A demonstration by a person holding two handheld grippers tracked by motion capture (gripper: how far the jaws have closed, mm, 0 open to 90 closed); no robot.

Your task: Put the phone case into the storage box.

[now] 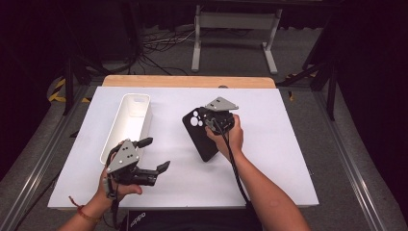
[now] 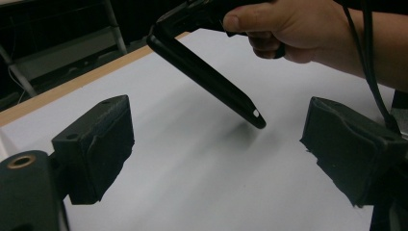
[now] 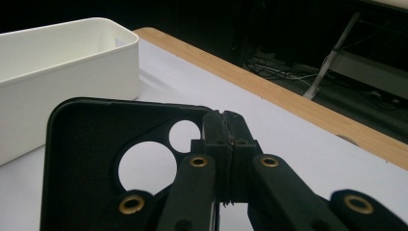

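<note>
A black phone case [image 1: 202,139] with round camera cut-outs is held tilted above the white table [image 1: 269,144], its lower end close to the surface. My right gripper [image 1: 207,117] is shut on the case's top edge beside the cut-outs; the right gripper view shows the jaws pinched together on that rim [image 3: 225,124] of the case [image 3: 82,159]. My left gripper [image 1: 156,154] stands open near the front left, with nothing between its pads [image 2: 98,144]. From the left gripper [image 2: 216,144], the case [image 2: 207,77] hangs slanted ahead, under the other hand [image 2: 288,24].
A long white bin [image 1: 126,126] lies on the table's left half, just beyond my left gripper; its wall [image 3: 62,72] shows to the left of the held case. The table's wooden far edge [image 1: 187,81] borders a floor with cables and a metal stand.
</note>
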